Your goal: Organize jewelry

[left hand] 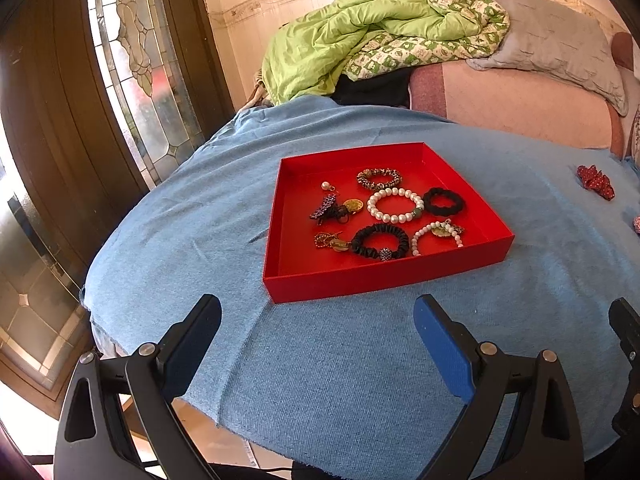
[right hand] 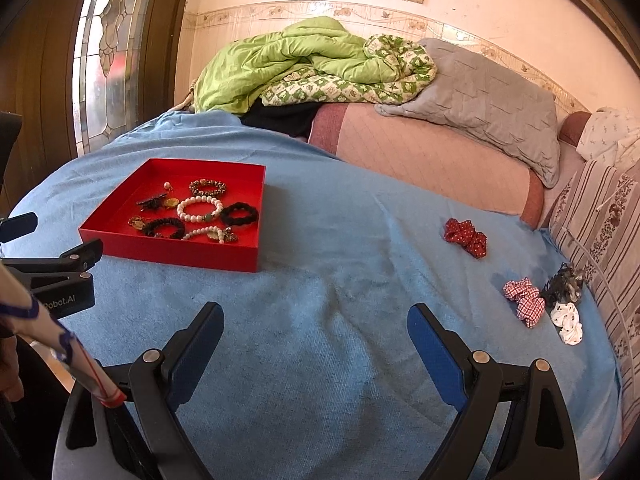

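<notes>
Right wrist view: both grippers, right (right hand: 316,344) and left (left hand: 318,332), hover wide open and empty over the blue cloth-covered table (right hand: 320,300), bracelets already in the shallow red cardboard tray (right hand: 176,254); likely next, reaching for the red polka-dot fabric scrunchie (right hand: 466,237).

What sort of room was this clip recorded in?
Most likely a bedroom or lived-in room at home: a crumpled green quilt and grey pillow lie on a pink daybed or sofa, beside a leaded-glass door. The red tray sits on a blue cloth-covered surface.
</notes>
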The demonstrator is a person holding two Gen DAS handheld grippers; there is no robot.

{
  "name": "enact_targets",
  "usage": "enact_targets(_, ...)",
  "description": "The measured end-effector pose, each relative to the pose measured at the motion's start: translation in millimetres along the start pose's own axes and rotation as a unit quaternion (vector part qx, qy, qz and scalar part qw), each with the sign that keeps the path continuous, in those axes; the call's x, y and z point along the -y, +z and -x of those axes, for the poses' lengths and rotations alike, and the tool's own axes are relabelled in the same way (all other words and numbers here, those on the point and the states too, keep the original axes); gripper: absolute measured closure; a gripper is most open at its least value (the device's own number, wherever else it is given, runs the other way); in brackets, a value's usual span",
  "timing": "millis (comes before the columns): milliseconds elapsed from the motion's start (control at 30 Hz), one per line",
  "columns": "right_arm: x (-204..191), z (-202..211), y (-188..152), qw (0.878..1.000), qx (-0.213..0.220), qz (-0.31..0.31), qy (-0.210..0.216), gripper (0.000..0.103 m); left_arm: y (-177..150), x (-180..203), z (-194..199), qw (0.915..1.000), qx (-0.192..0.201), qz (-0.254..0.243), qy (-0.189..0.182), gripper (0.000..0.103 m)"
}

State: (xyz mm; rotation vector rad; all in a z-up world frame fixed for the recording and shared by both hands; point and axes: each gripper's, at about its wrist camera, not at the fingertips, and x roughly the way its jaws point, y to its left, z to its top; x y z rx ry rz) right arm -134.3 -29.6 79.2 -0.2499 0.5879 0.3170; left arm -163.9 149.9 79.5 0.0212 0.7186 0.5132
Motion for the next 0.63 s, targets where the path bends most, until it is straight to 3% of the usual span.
enact_targets(633, 5.8, -1.5, -1.9, 1.0, -0.009, -0.008, -0.001, 0.008, -3.9, 4.6, 4.2, 0.9999, 0.002, -0.005, -0.015, 0.007)
